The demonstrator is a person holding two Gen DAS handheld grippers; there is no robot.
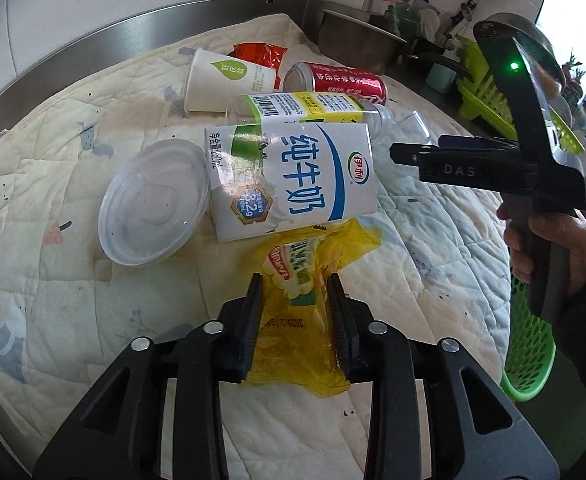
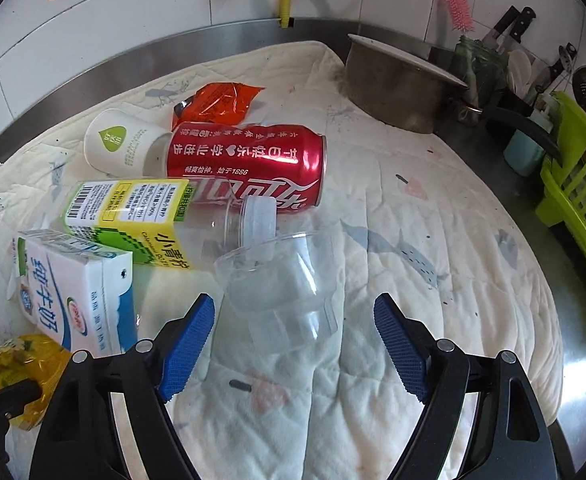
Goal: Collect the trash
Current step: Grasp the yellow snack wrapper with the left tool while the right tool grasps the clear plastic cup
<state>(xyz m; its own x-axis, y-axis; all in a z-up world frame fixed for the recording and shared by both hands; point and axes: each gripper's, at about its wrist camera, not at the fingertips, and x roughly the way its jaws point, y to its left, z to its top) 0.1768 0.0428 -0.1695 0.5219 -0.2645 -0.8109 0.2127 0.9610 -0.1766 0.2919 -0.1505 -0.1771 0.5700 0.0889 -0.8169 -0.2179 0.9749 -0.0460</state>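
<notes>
Judging from how much still lies on the quilted mat (image 2: 413, 240) over the steel surface (image 2: 73, 76), the collecting is at an early stage. The left tool (image 1: 295, 320) is clenched on a yellow wrapper (image 1: 293, 344), which sits near the middle of the mat with its far end tucked under the milk carton (image 1: 293, 184). The right tool (image 2: 293, 344) is released, its blue pads wide apart on either side of a clear plastic cup (image 2: 277, 288) lying on its side, not yet gripped. Farther off wait a clear lid (image 1: 153, 204) to the left, a green-labelled bottle (image 2: 133, 220), a red can (image 2: 245, 164), a paper cup (image 2: 121, 148) and an orange wrapper (image 2: 217, 102). A green basket (image 1: 529, 344) shows at the near right, probably the bin; whether it holds anything cannot be told.
</notes>
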